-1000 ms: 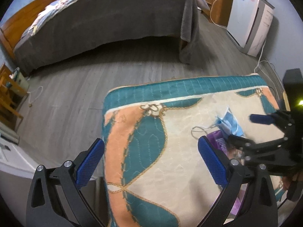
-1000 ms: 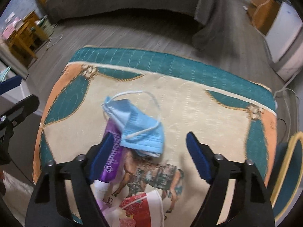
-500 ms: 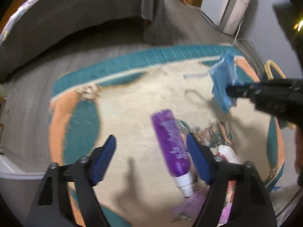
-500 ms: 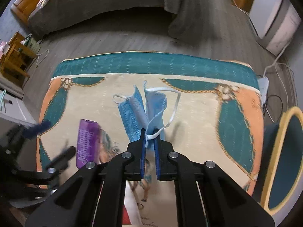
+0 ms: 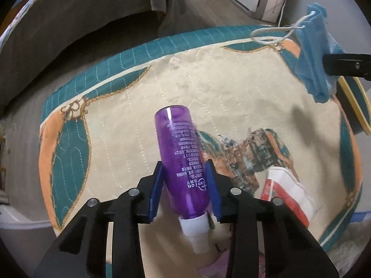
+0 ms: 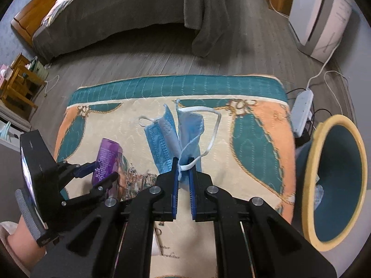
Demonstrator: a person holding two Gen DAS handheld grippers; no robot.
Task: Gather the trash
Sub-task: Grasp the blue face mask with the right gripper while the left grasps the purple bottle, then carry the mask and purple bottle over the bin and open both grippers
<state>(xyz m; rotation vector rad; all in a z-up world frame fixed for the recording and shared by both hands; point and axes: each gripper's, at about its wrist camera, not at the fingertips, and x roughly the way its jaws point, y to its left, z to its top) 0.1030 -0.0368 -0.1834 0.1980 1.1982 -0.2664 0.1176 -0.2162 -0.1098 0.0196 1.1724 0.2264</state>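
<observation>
Bin (image 6: 310, 185) cut by frame edge; bottle (image 5: 185, 162) nozzle hidden behind jaws.

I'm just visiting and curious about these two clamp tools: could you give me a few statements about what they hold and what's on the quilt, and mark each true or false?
1. The right gripper pinches crumpled blue paper face masks. True.
2. The clear purple plastic spray bottle stands upright on the quilted teal, orange and cream mat. False: it lies between the left gripper's blue pads.
3. The teal bin with the yellow rim is beside the mat. True.
4. The bottle's white cap is missing. False: it is on.
</observation>
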